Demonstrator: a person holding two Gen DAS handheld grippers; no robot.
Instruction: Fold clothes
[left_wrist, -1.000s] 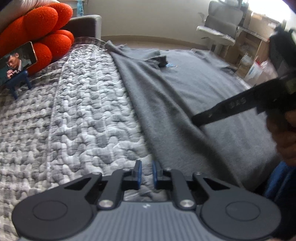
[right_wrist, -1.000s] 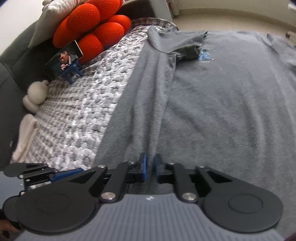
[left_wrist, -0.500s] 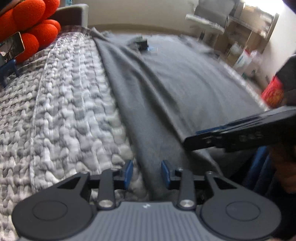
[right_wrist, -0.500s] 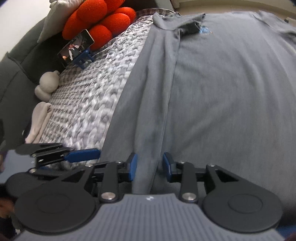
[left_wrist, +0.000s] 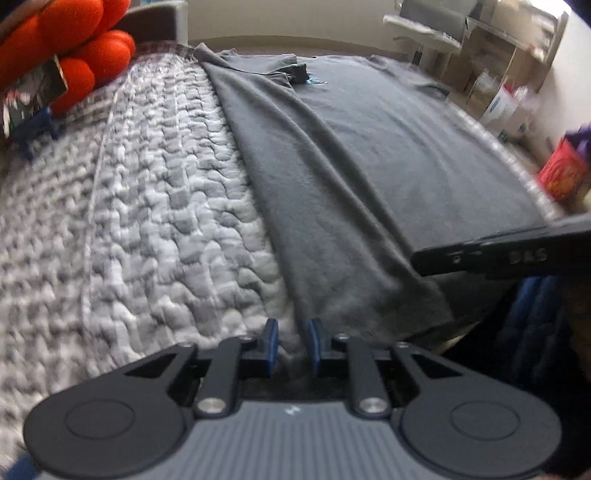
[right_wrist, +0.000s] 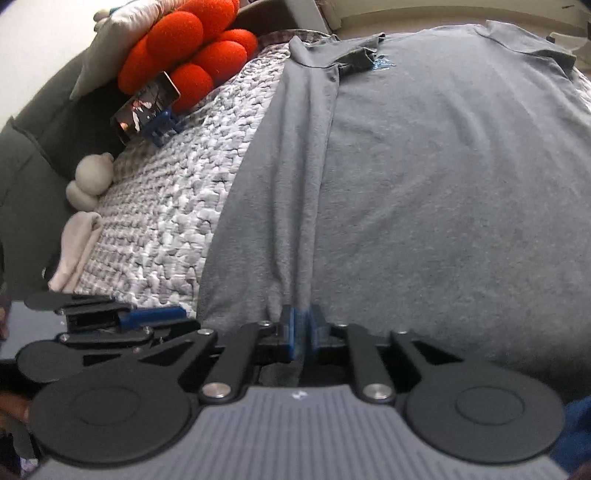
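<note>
right hand-held gripper newly pinching shirt hem

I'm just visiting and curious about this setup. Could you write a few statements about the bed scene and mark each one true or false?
1. The grey cotton T-shirt lies spread on a grey-and-white quilted bedspread. True.
2. One side of the T-shirt is already folded inward. True.
3. The round-lobed plush cushion is green. False: it is orange-red.
4. The right gripper holds nothing between its blue fingers. False: they pinch the T-shirt's hem.
5. A phone on a blue stand sits beside the cushion. True.
</note>
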